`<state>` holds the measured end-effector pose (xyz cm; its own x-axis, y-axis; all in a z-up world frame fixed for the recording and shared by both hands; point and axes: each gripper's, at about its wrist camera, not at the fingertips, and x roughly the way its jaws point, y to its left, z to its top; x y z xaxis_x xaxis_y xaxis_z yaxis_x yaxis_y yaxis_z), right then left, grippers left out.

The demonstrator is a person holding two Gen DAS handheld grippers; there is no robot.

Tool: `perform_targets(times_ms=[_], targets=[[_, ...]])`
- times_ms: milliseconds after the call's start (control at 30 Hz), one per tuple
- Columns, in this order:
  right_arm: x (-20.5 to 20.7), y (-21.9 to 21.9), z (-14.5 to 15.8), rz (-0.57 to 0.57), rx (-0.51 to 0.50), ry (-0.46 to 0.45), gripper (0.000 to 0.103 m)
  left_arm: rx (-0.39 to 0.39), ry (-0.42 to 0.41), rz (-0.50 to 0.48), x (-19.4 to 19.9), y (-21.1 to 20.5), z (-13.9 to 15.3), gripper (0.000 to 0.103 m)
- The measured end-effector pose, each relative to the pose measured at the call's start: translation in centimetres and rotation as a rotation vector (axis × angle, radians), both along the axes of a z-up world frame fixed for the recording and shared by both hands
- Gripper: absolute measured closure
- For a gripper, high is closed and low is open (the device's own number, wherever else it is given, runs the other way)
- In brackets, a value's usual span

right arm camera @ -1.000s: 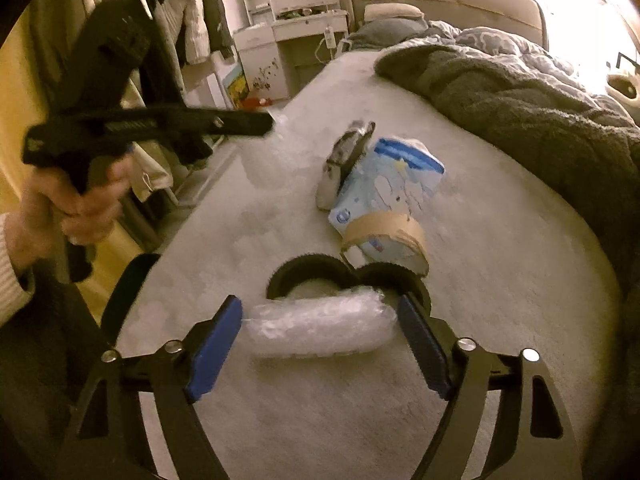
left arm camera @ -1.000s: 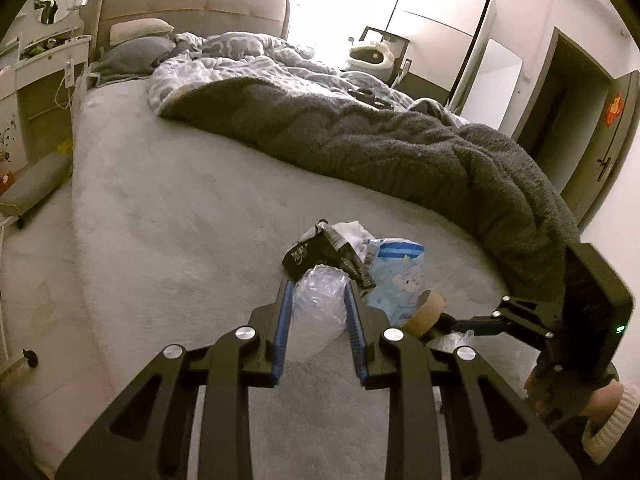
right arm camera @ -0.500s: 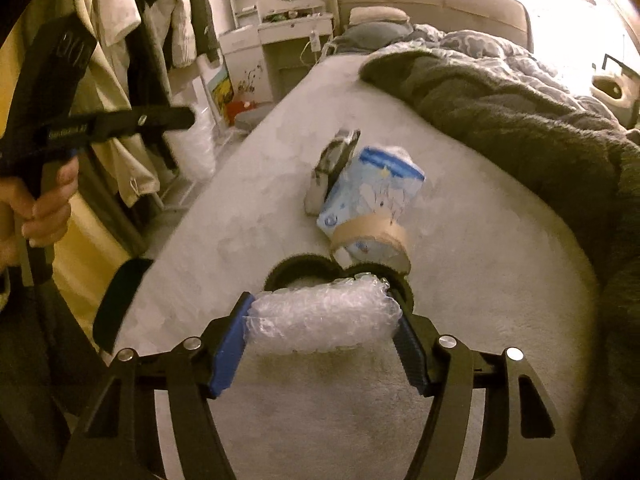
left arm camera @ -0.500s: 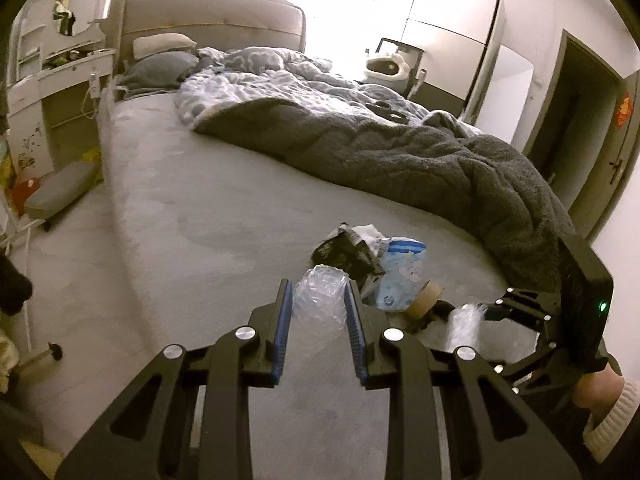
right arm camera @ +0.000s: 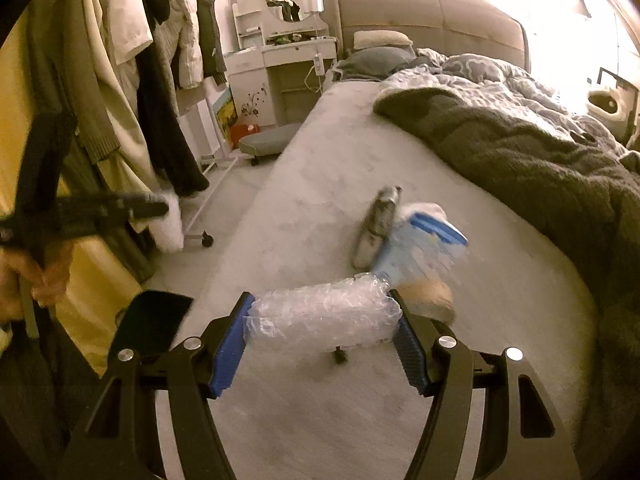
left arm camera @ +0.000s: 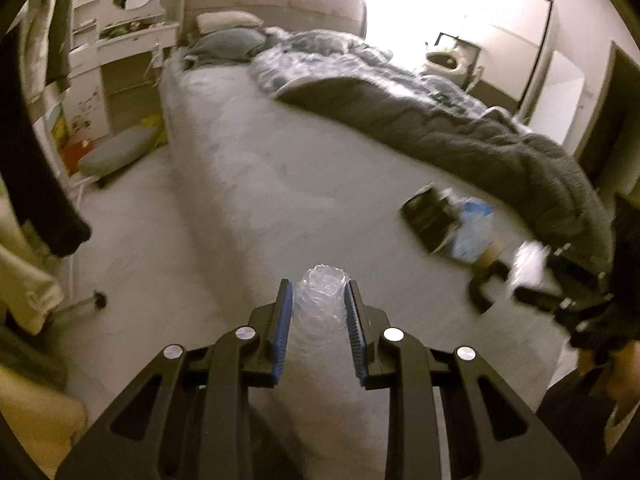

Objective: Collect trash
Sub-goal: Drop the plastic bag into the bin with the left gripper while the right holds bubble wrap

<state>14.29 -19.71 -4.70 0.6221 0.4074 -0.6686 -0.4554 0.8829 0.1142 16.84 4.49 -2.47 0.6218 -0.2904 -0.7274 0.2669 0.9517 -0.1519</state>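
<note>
My left gripper [left arm camera: 318, 294] is shut on a roll of clear bubble wrap [left arm camera: 318, 312], held in the air over the bed's left edge. My right gripper [right arm camera: 322, 308] is shut on a second piece of bubble wrap [right arm camera: 324, 314], lifted above the grey bed sheet [right arm camera: 320, 184]. On the sheet lie a dark wrapper [left arm camera: 426, 216] [right arm camera: 376, 228], a blue and white packet [left arm camera: 474, 232] [right arm camera: 424, 248] and a brown tape roll [right arm camera: 430, 298]. The left gripper [right arm camera: 156, 210] shows at the left of the right wrist view with its wrap [right arm camera: 170, 224].
A dark grey blanket [left arm camera: 460, 140] covers the bed's far right side. Hanging clothes on a wheeled rack [right arm camera: 160, 80] stand left of the bed. A white dressing table [right arm camera: 288, 60] and a low grey stool [right arm camera: 268, 140] stand near the headboard. A dark tape ring [left arm camera: 488, 290] lies by the trash.
Both grippers have lifted and drawn back from the trash pile with their bubble wrap. The left one has swung left, out past the bed edge.
</note>
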Motion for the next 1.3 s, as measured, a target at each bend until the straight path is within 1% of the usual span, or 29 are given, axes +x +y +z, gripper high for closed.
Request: perform_targets(times_ms=[267,400,500,633,867,1100,1233,1300], targets=[[0.2,5.2,1.8,0.058,0.027,-0.027,0.036,0.069,0.084,0.084,-0.5,4.5,-3.7,0.074],[0.3,8.2,2.3,0.097,0.039,-0.030,0.036,0.085,0.155,0.145,-0.7,7.6,-6.3,0.074],[0.3,10.3,2.6,0.126,0.064,-0.028,0.036,0.089,0.195,0.171,-0.8,9.3,-7.7,0.074],[0.4,13.1,2.6,0.154,0.075,-0.018,0.036,0.048,0.269,0.211,-1.3,11.6,-9.9,0.074],[0.2,18.1,1.5,0.212,0.095,0.038,0.036,0.044,0.376,0.264,-2.3,14.4,-13.3,0.074],[0.2,22.3,-0.4,0.266,0.065,0.097,0.036,0.024,0.502,0.297,-3.6,17.2,-17.3,0.074],[-0.1,23.9,-1.6,0.290,0.042,0.126,0.036,0.022,0.557,0.294,-4.5,17.7,-19.2,0.074],[0.0,24.6,-2.2,0.294,0.032,0.142,0.036,0.021,0.605,0.288,-5.0,17.9,-20.3,0.074]])
